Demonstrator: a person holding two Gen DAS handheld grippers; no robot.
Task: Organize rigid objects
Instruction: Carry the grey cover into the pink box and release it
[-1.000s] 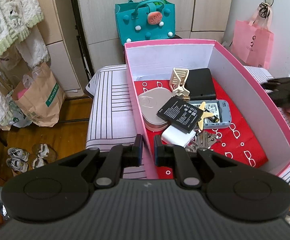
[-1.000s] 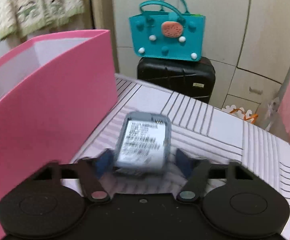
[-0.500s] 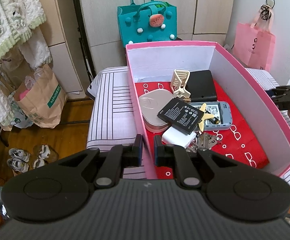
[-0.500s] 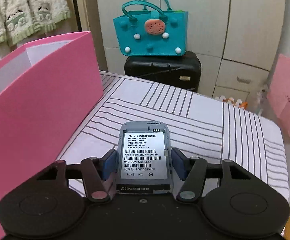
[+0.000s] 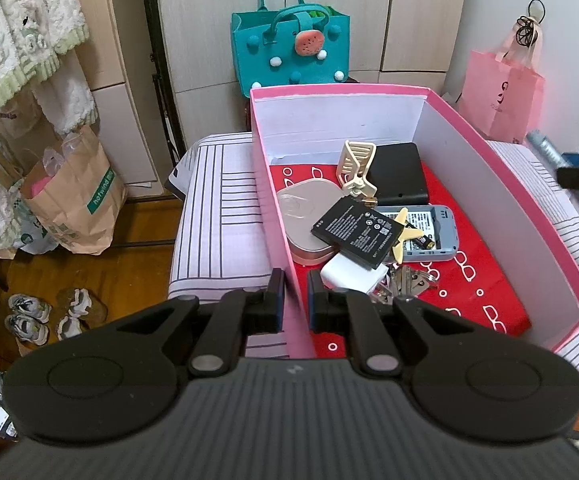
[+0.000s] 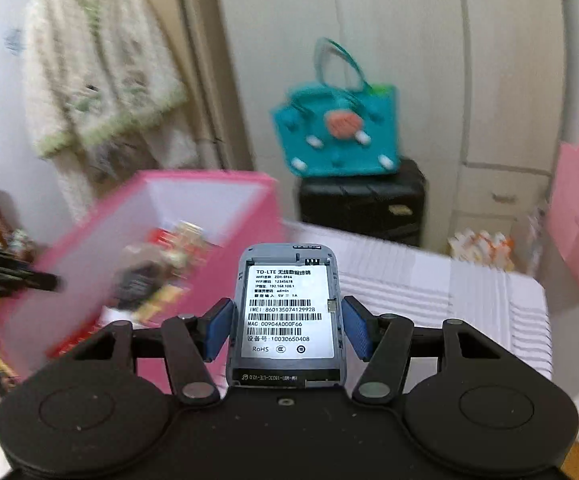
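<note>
we see the striped bench [image 5: 217,216] before pale cupboards [image 5: 409,12]; left gripper [image 5: 293,300] jaws clamp the pink box [image 5: 505,184] wall, right gripper [image 6: 287,328] jaws clamp a grey router [image 6: 289,312].

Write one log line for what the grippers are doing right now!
left gripper: shut on pink box wall | right gripper: shut on grey router | router: lifted, outside box

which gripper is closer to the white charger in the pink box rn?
Left. The left gripper is clamped on the box wall right beside the white charger. The right gripper is outside the box, shut on a grey router.
</note>
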